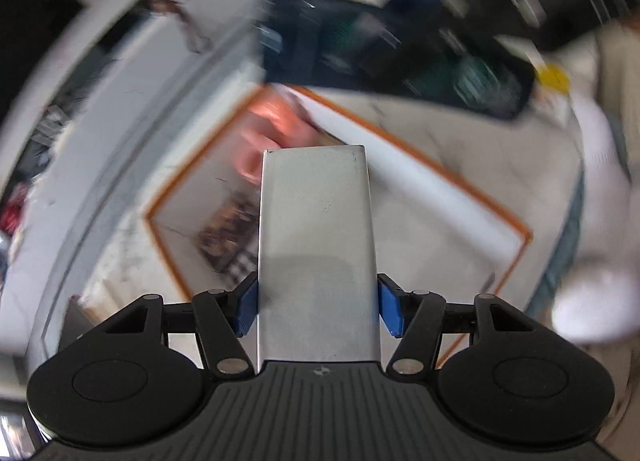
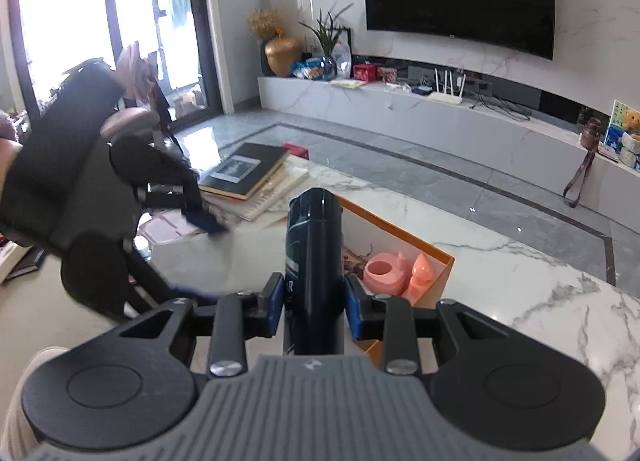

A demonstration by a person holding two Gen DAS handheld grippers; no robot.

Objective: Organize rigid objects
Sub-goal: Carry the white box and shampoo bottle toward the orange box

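Left gripper (image 1: 318,303): blue fingers (image 1: 247,307) clamped on a flat, matte silver slab (image 1: 316,245) with rounded corners, held above the orange-rimmed box (image 1: 424,163); view blurred. Right gripper (image 2: 314,311): fingers (image 2: 276,303) closed on a glossy, dark cylindrical bottle (image 2: 314,261), upright over the box's near wall. Inside the box: pink plastic cup (image 2: 382,271) and a conical piece (image 2: 420,275) just beside it. Box resting on the white, grey-veined marble tabletop (image 2: 540,301). Book stack (image 2: 252,177) at the far edge.
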